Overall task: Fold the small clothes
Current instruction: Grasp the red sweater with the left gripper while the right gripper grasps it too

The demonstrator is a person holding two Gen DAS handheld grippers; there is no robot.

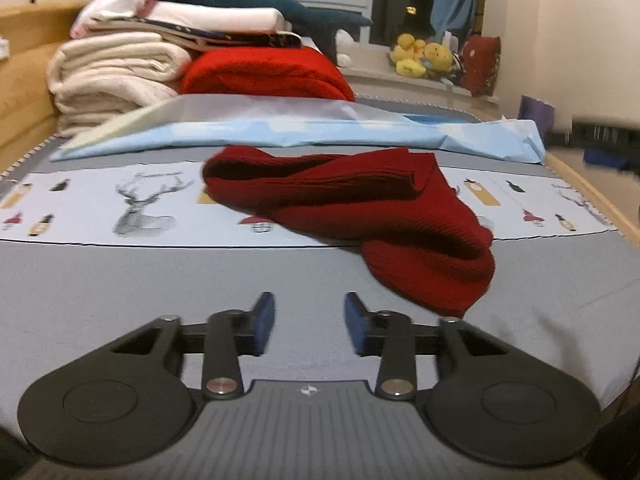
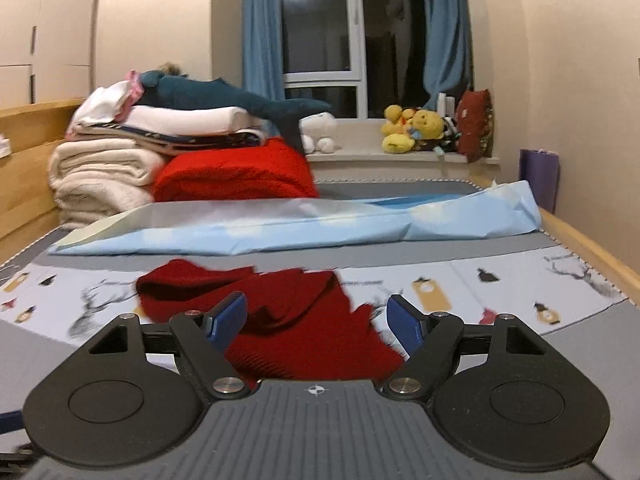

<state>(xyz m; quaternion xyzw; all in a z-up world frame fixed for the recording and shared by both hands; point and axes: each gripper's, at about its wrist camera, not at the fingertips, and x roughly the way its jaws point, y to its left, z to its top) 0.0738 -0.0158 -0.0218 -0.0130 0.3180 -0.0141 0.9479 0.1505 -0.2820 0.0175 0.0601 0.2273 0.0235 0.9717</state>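
Both your tongs are released and grasp nothing. The red knit garment (image 1: 352,216) lies crumpled on the bed (image 1: 120,300), ahead-right of your left tongs (image 1: 310,328). Its near edge sits just ahead of your right tongs (image 2: 316,328), which are nearer.

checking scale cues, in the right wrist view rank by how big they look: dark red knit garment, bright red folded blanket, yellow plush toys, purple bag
1. dark red knit garment, though nearness inflates it
2. bright red folded blanket
3. yellow plush toys and purple bag look alike, so unranked
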